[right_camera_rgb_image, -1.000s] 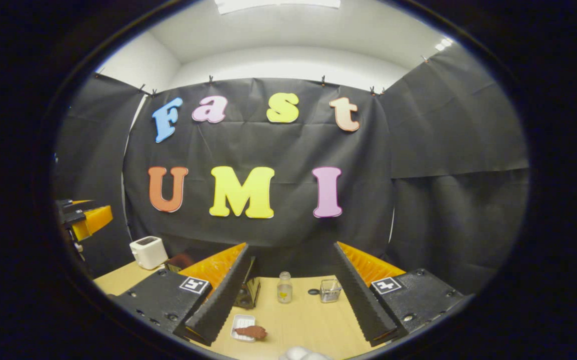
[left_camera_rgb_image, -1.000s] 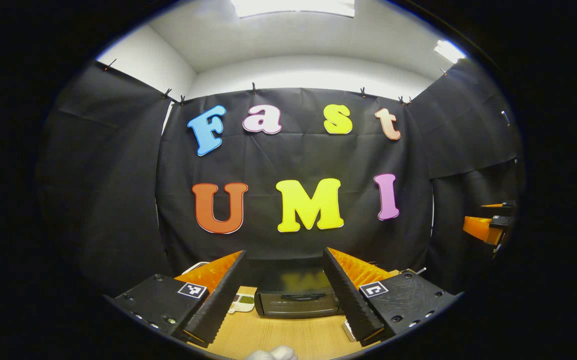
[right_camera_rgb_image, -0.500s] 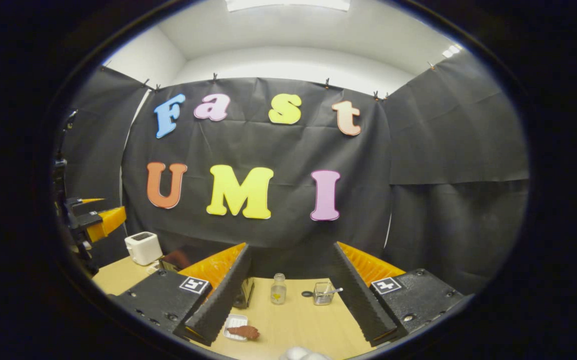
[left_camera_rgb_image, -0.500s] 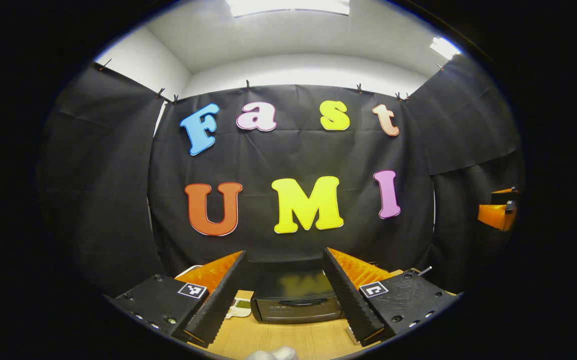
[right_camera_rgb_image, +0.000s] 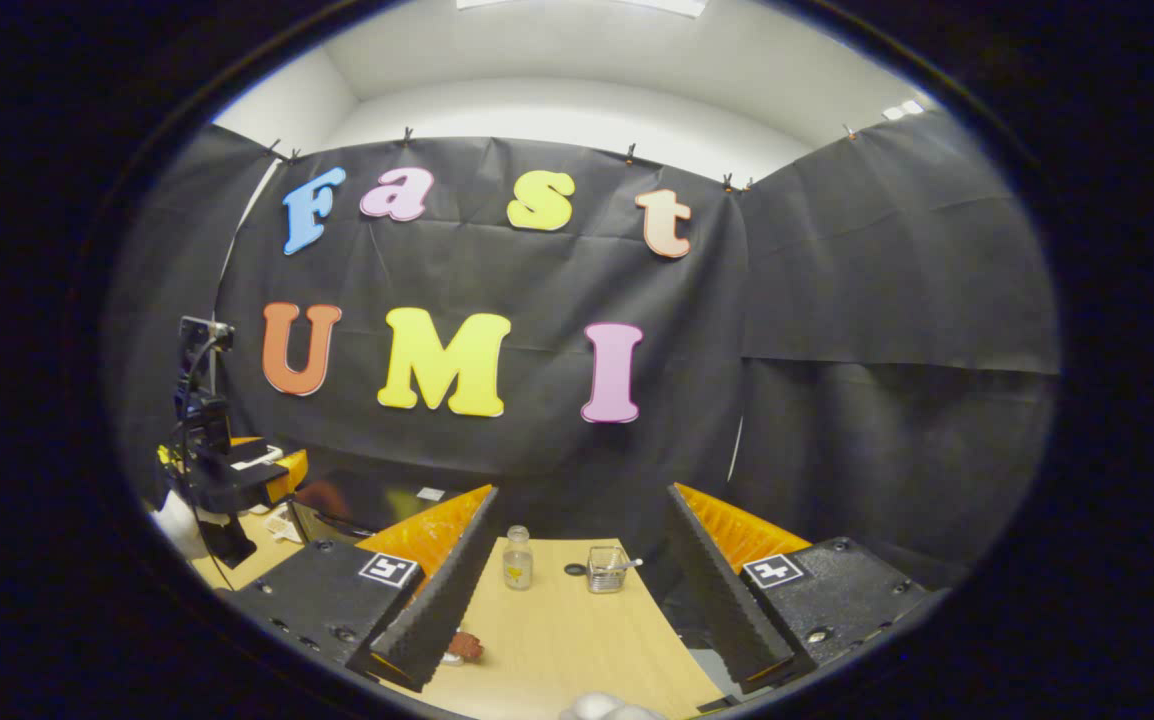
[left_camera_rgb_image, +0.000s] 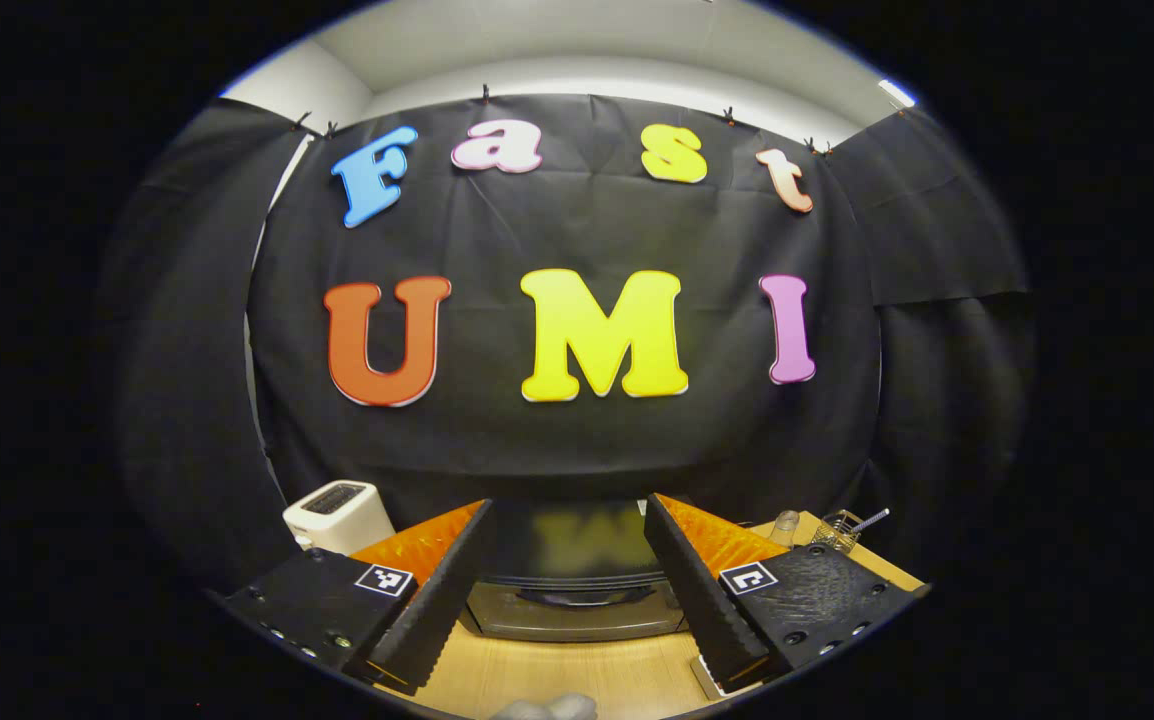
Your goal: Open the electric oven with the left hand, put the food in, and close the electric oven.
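The black electric oven (left_camera_rgb_image: 567, 600) stands on the wooden table (left_camera_rgb_image: 557, 675) with its door shut and its handle facing me. My left gripper (left_camera_rgb_image: 567, 506) is open and close in front of it, with the oven framed between the fingers. In the right gripper view my right gripper (right_camera_rgb_image: 581, 492) is open above the table, holding nothing. The food (right_camera_rgb_image: 465, 645), a brown piece on a small white tray, lies beside the right gripper's left finger, partly hidden by it. At the far left of that view, the left gripper (right_camera_rgb_image: 237, 478) hovers by the oven (right_camera_rgb_image: 357, 500).
A white toaster (left_camera_rgb_image: 337, 512) stands left of the oven. A small glass bottle (right_camera_rgb_image: 515, 570), a dark lid (right_camera_rgb_image: 574, 569) and a glass jar with a spoon (right_camera_rgb_image: 604, 568) stand at the back of the table. The table's right edge (right_camera_rgb_image: 682, 650) runs near the right gripper.
My left gripper has moved forward towards the oven, which now looks larger and closer. The right gripper view has swung to the right, and the food has slid towards its left finger.
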Motion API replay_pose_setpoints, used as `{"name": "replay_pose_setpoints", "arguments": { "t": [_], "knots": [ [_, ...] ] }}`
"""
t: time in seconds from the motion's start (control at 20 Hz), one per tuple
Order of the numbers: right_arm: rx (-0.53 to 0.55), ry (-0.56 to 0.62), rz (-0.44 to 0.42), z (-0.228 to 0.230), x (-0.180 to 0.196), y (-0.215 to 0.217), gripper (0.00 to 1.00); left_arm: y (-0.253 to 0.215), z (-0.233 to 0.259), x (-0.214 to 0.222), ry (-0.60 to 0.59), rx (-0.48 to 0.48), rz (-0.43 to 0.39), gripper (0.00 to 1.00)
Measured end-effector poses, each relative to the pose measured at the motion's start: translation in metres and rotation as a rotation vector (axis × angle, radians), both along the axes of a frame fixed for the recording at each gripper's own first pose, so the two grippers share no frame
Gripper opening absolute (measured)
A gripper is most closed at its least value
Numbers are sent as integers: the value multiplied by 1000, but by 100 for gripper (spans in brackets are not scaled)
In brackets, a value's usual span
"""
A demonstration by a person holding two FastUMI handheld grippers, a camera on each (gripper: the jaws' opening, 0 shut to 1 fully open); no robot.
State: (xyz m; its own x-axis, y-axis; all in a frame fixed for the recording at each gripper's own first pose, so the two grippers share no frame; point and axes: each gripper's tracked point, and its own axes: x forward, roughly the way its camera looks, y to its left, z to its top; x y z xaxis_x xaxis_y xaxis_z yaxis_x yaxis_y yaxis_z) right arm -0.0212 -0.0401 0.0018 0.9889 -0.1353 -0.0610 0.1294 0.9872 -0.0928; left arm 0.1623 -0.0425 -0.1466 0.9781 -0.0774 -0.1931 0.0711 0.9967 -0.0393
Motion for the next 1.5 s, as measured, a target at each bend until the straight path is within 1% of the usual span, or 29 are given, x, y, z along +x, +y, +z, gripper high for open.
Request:
{"name": "replay_pose_setpoints", "arguments": {
  "t": [0.15, 0.3, 0.45, 0.55, 0.6, 0.65, 0.7, 0.75, 0.85, 1.05, 1.3, 1.5],
  "knots": [
    [-14, 25, -36, -3, -8, -9, 100, -12, -50, 26, 95, -8, -15, 96],
    [-21, 51, -68, -7, -14, -18, 100, -17, -94, 45, 167, 35, -24, 96],
    [-12, 65, -95, -10, -17, -25, 100, -24, -127, 53, 230, 47, -36, 96],
    [4, 80, -104, -16, -18, -27, 100, -22, -144, 55, 266, 74, -33, 96],
    [14, 84, -106, -18, -17, -27, 100, -21, -148, 54, 276, 66, -27, 95],
    [24, 87, -107, -20, -16, -27, 100, -21, -145, 60, 247, 58, -28, 96],
    [33, 89, -106, -23, -14, -28, 100, -22, -150, 57, 274, 53, -27, 95],
    [39, 90, -105, -23, -13, -27, 100, -22, -145, 56, 262, 48, -26, 95],
    [51, 93, -99, -26, -10, -26, 100, -19, -147, 56, 274, 50, -29, 96],
    [65, 100, -84, -31, -6, -23, 100, -18, -147, 44, 279, 52, -34, 96],
    [59, 110, -68, -37, -12, -21, 100, -17, -149, 27, 291, 49, -40, 96],
    [64, 126, -56, -44, -19, -20, 100, -16, -153, 1, 303, 46, -45, 96]
  ]
}}
